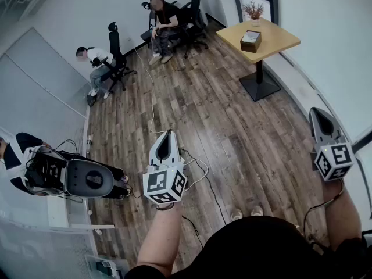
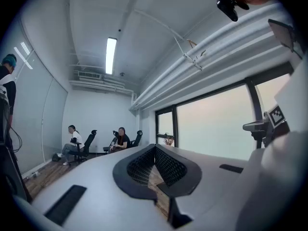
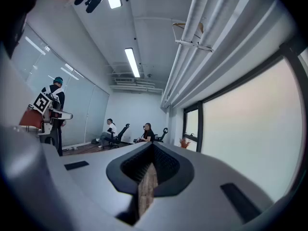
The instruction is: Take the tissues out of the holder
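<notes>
The tissue holder [image 1: 251,40], a brown box with white tissue showing on top, stands on a small wooden table [image 1: 278,38] at the far right of the room. Both grippers are held up in the air far from it, over the wooden floor. My left gripper [image 1: 169,132] is at the centre of the head view, shut and empty. My right gripper [image 1: 317,110] is at the right edge, also shut with nothing in it. In the left gripper view the left gripper [image 2: 155,147] has its tips together, and in the right gripper view so does the right gripper [image 3: 153,144].
A potted plant [image 1: 254,10] stands on the table beyond the holder. Two people sit on office chairs [image 1: 116,57] at the far wall. A grey machine [image 1: 87,179] with cables lies at the left beside another person. A cable [image 1: 152,97] runs across the floor.
</notes>
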